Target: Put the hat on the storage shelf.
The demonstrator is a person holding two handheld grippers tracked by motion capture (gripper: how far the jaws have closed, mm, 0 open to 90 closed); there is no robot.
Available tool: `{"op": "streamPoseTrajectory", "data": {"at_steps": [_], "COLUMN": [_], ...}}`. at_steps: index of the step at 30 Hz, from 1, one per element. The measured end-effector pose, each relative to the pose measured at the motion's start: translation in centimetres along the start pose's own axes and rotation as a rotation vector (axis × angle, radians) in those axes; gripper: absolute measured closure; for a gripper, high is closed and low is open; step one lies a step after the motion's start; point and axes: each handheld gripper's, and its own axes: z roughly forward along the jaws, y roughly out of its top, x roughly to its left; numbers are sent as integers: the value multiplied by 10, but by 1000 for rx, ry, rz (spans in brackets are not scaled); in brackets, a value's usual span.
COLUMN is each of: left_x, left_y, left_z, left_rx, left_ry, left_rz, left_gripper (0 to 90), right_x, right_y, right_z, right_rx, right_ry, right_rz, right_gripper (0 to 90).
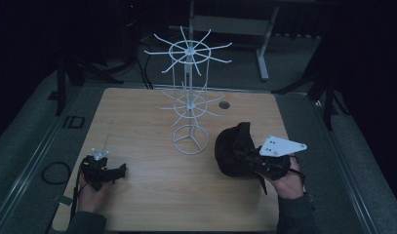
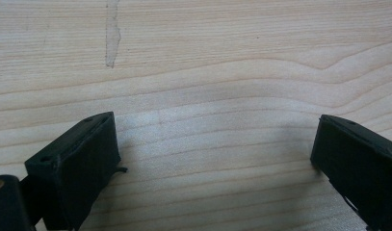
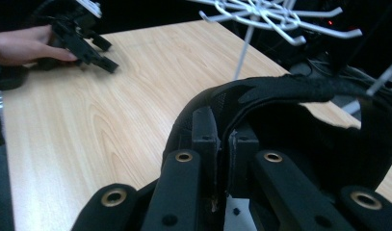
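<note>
A black cap (image 1: pixel 232 148) sits at the right of the wooden table (image 1: pixel 137 126), just right of the base of a white wire hook rack (image 1: pixel 188 105). My right gripper (image 1: pixel 252 158) is shut on the cap's edge. In the right gripper view the jaws pinch the black fabric rim (image 3: pixel 299 115) at the gripper (image 3: pixel 223 139), with the rack's hooks (image 3: pixel 270 14) above. My left gripper (image 1: pixel 119 170) rests low at the table's front left, open. In the left gripper view its jaws stand wide apart (image 2: pixel 215 144) over bare wood. That gripper (image 3: pixel 104 60) also appears far off in the right gripper view.
A round cable hole (image 1: pixel 224 105) lies behind the rack. A pale tape mark (image 2: pixel 112 33) streaks the wood ahead of the left gripper. A cable loop (image 1: pixel 54 171) lies on the floor at the left. A desk frame (image 1: pixel 262 48) stands beyond the table.
</note>
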Motion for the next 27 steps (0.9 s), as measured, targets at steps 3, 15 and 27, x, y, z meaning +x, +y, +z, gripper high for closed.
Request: {"op": "streamPoseTrajectory", "data": {"at_steps": [3, 15, 27], "left_x": [0, 0, 0], "left_y": [0, 0, 0], "left_z": [0, 0, 0], "left_rx": [0, -2, 1], "left_ry": [0, 0, 0], "left_rz": [0, -2, 4], "left_gripper": [31, 30, 31], "right_x": [3, 23, 34], "right_y": [5, 29, 49], "right_z": [0, 6, 19], "right_rx": [-7, -70, -127], "right_ry": [13, 134, 237], "right_rz": [-14, -79, -118], "right_gripper": [850, 850, 849]}}
